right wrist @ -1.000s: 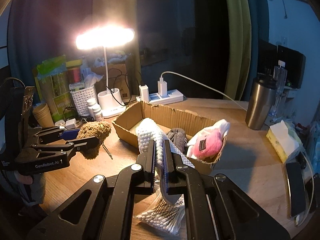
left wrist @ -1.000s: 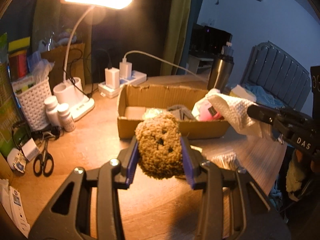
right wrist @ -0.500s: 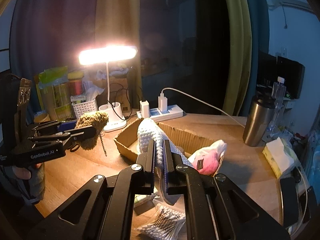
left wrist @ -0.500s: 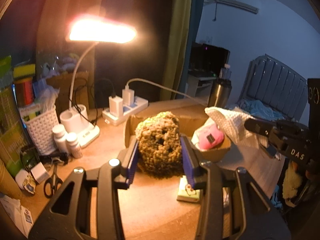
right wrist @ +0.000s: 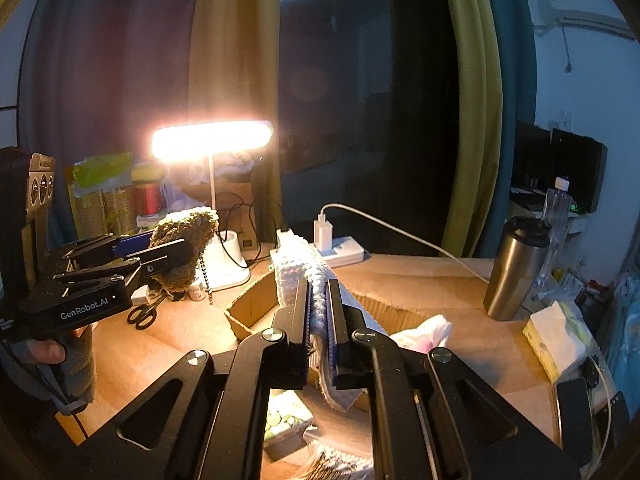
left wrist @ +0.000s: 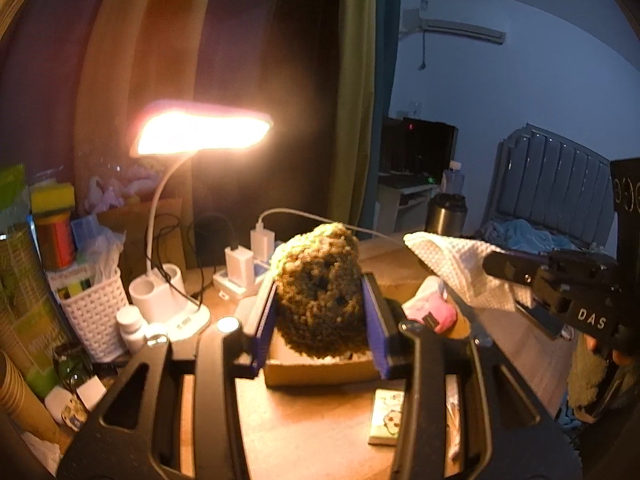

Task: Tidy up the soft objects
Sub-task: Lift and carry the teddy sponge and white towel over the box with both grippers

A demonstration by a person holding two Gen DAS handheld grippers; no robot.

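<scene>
My left gripper (left wrist: 320, 300) is shut on a brown curly plush toy (left wrist: 320, 292) and holds it in the air above the near side of an open cardboard box (left wrist: 320, 370). The toy also shows in the right wrist view (right wrist: 182, 240), with a bead chain hanging from it. My right gripper (right wrist: 319, 304) is shut on a white waffle-knit cloth (right wrist: 298, 268) and holds it up over the box (right wrist: 248, 312). The cloth shows in the left wrist view (left wrist: 452, 264). A pink plush (left wrist: 434, 312) lies in the box.
A lit desk lamp (left wrist: 200, 136) stands at the back left, with a power strip (left wrist: 240, 280), white basket (left wrist: 94, 312) and pill bottles (left wrist: 130, 326). Scissors (right wrist: 142, 314) lie on the table. A steel tumbler (right wrist: 514, 268) and tissue pack (right wrist: 556, 336) stand at the right.
Both grippers have risen well above the table with their loads. The brown toy has moved from in front of the box to over its near edge.
</scene>
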